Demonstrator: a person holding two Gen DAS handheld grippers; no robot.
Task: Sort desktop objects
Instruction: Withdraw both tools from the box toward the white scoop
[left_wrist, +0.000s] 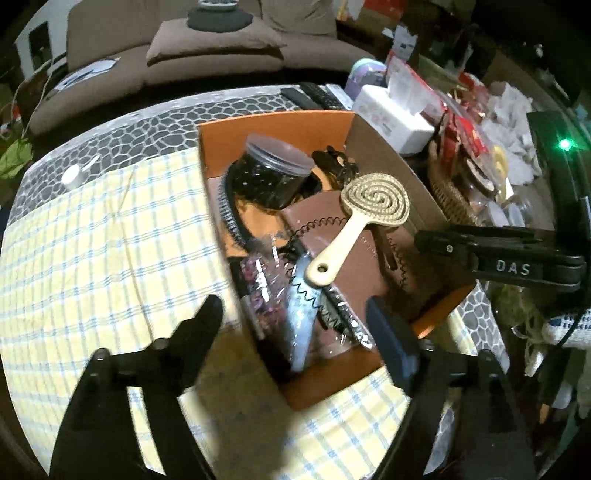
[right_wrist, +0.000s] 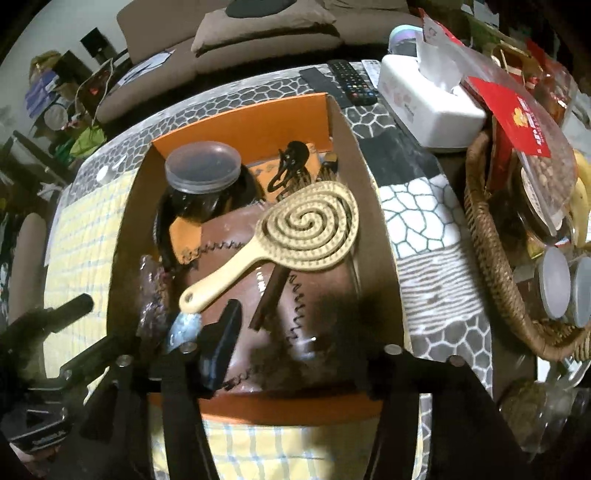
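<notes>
Yellow-checked cloth (left_wrist: 92, 258) covers the counter's near side, bare to the left of the orange box (right_wrist: 240, 114), which sits at the cloth's right edge. Right of the box a tissue box (right_wrist: 428, 107) and wicker basket (right_wrist: 491, 258) crowd close. Inside, a brown leather pouch (right_wrist: 321, 295) fills the floor, a dark lidded jar (right_wrist: 203, 173) stands at the back, and a cream spiral hairbrush (right_wrist: 295, 232) lies on the pouch. The left gripper (left_wrist: 295, 325) hangs over the box's near-left rim, jaws wide apart and empty. The right gripper (right_wrist: 306, 332) is above the near wall, jaws spread, holding nothing.
</notes>
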